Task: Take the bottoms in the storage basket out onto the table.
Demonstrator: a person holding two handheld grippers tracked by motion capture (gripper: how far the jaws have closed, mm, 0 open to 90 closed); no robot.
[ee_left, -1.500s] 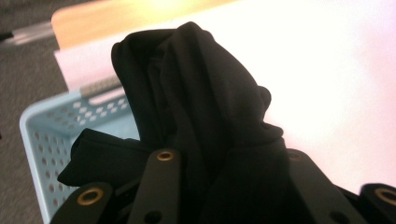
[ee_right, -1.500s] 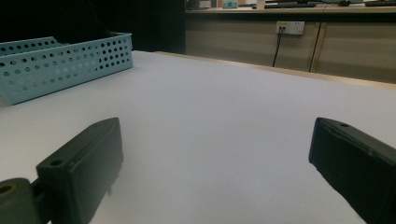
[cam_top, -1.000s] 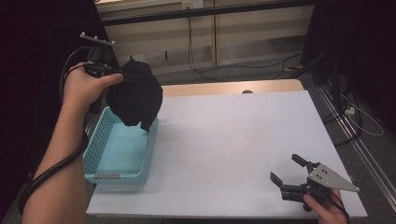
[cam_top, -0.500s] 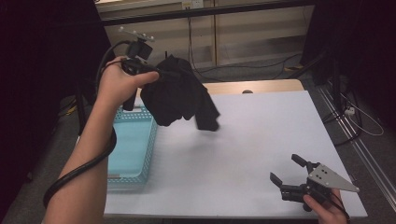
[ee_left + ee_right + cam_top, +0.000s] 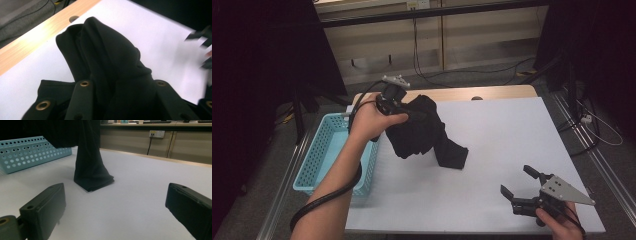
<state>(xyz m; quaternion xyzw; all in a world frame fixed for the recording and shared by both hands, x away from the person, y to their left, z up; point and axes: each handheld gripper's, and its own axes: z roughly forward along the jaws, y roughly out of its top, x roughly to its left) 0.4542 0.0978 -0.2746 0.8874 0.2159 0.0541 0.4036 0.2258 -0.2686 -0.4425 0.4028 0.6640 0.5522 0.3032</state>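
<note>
Left jaws: the left gripper [image 5: 404, 111] is clamped on a bunch of black cloth [image 5: 424, 132]; in the left gripper view the fabric [image 5: 112, 75] fills the gap between the two black jaws, which have just been opening a little while the cloth stays between them.
Left hand: the hand [image 5: 369, 120] wraps the gripper's body above the desk, just right of the basket; a black cable loops down along the forearm.
Black cloth: it hangs from the left jaws, and its lower end touches the white desk top [image 5: 492, 140] in a folded heap; in the right gripper view that end [image 5: 91, 176] rests on the surface.
Right jaws: the right gripper [image 5: 524, 187] stands wide apart with nothing between the jaws, low over the near right part of the desk, well apart from the cloth.
Right hand: it [image 5: 559, 222] grips the gripper from the near edge, with the grey three-cornered plate on top.
Basket: a light blue perforated basket [image 5: 319, 160] sits at the left edge of the desk, beside the cloth and not touching it.
Desk: white sheet over a wooden top, whose far edge shows as a tan strip.
</note>
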